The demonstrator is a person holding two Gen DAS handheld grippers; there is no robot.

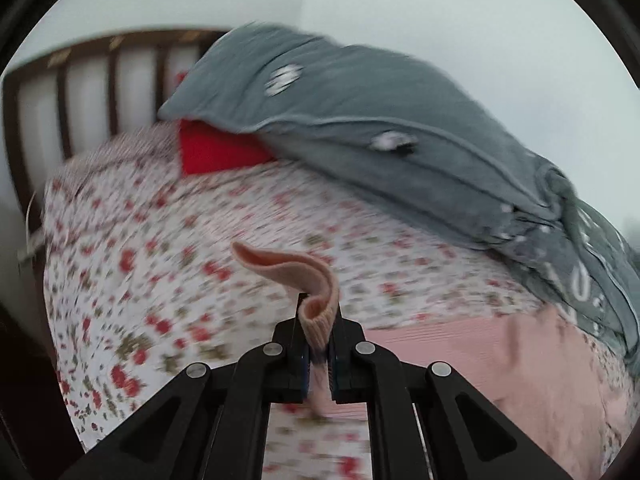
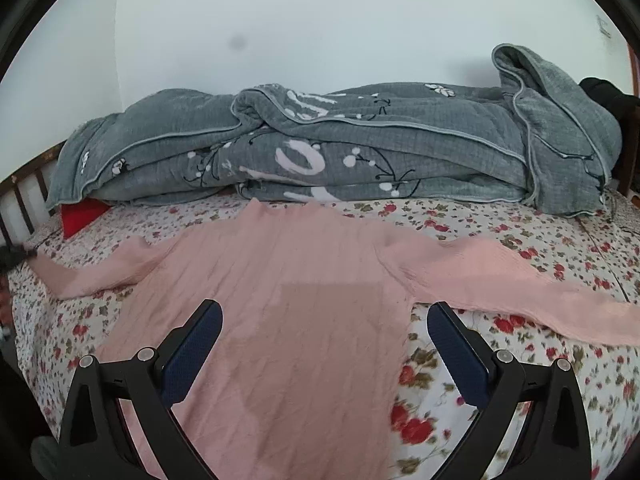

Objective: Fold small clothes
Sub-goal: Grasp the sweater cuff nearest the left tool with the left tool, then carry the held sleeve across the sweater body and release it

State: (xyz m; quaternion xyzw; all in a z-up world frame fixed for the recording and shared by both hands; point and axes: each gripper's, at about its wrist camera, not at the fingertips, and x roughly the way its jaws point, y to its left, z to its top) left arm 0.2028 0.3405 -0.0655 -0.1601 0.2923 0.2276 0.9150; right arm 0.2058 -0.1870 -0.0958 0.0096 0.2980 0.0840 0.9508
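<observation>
On the floral-print bed sheet (image 2: 500,344) a pink ribbed knit sweater (image 2: 288,312) is spread flat, sleeves out. Left wrist view is motion-blurred; the left gripper (image 1: 319,344) is seen clamped on the sweater's sleeve cuff (image 1: 316,304), not made out clearly in right view. The right gripper (image 2: 324,344) is held wide, empty, above sweater's body. A grey quilted blanket (image 2: 360,148) is piled behind, partly hiding a red cushion (image 1: 216,152).
</observation>
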